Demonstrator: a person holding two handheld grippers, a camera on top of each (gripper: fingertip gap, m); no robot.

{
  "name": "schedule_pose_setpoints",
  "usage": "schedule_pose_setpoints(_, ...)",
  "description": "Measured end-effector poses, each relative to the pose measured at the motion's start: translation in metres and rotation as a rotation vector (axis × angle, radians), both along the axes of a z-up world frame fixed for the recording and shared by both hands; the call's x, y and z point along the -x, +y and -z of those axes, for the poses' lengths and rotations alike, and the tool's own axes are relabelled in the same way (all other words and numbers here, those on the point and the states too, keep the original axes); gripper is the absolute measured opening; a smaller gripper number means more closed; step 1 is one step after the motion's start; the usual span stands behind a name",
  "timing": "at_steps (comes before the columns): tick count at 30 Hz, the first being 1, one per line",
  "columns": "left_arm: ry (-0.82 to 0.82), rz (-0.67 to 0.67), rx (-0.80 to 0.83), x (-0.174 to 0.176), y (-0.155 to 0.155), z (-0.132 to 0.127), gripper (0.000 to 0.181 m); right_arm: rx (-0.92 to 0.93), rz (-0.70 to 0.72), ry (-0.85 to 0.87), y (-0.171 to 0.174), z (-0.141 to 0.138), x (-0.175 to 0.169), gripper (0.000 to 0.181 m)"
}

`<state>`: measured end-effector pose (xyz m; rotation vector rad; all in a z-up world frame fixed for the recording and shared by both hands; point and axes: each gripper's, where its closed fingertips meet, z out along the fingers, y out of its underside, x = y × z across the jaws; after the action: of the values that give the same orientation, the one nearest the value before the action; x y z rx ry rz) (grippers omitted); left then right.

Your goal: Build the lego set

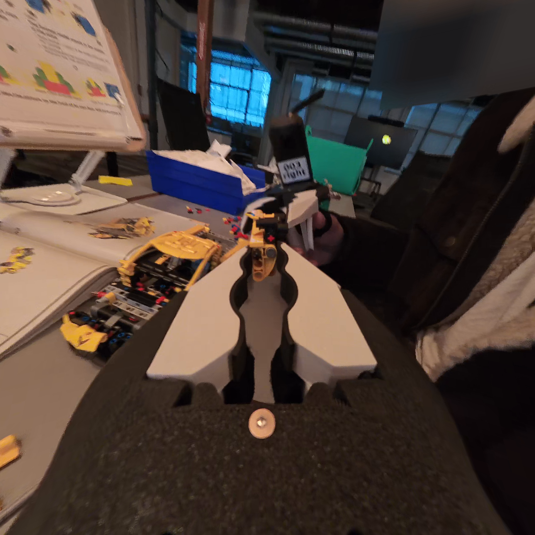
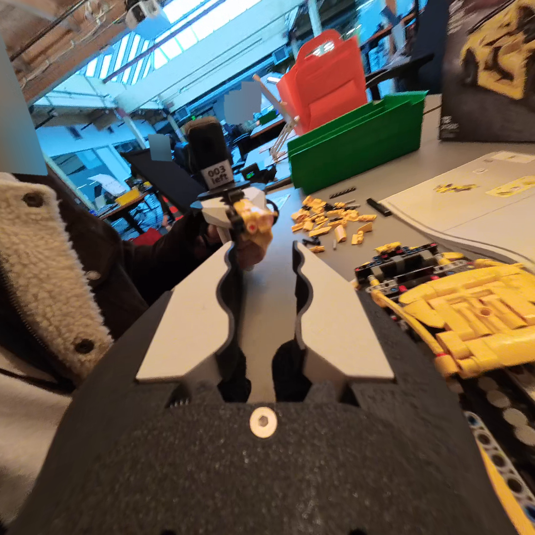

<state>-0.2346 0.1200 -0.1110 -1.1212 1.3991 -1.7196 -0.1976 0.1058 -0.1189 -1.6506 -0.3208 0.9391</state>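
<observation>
The yellow car [image 2: 451, 312] lies on the table [image 2: 269, 289] with roof and much of its frame built, yet a heap of loose yellow pieces [image 2: 330, 221] beyond it suggests plenty remains. The left gripper [image 1: 262, 254] has its jaws closed on a small yellow sub-assembly [image 1: 262, 260], raised above the table. The right gripper [image 2: 263, 249] faces it, jaws apart and empty.

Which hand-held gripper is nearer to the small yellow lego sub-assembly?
Left. The left hand-held gripper is shut on the small yellow lego sub-assembly; the right hand-held gripper is open, apart from it.
</observation>
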Motion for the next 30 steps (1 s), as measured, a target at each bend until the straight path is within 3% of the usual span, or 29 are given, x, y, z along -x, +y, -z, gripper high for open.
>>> schedule_pose_setpoints(4,-0.042,-0.337,0.055,0.003,0.071,-0.008,0.015,-0.018,0.121,0.020,0.008,-0.003,-0.022,0.036)
schedule_pose_setpoints(7,0.045,-0.643,0.066,0.014,0.134,0.011,0.016,0.013,0.165,0.060,0.011,-0.002,-0.033,0.030)
schedule_pose_setpoints(11,0.132,-0.775,0.042,0.021,0.163,0.028,0.016,0.020,0.184,0.134,0.013,-0.006,-0.041,0.026)
schedule_pose_setpoints(20,0.163,-0.804,-0.183,0.014,0.153,0.028,0.016,0.063,0.150,0.225,0.011,-0.005,-0.037,0.026)
schedule_pose_setpoints(24,0.189,-0.745,-0.150,0.010,0.144,0.032,0.016,0.074,0.170,0.181,0.012,0.001,-0.037,0.026)
schedule_pose_setpoints(27,0.167,-0.606,-0.065,0.003,0.124,0.029,0.015,0.054,0.258,0.064,0.018,0.008,-0.046,0.030)
schedule_pose_setpoints(30,0.184,-0.267,0.035,-0.011,0.068,0.033,0.015,-0.002,0.380,-0.074,0.023,0.012,-0.061,0.032)
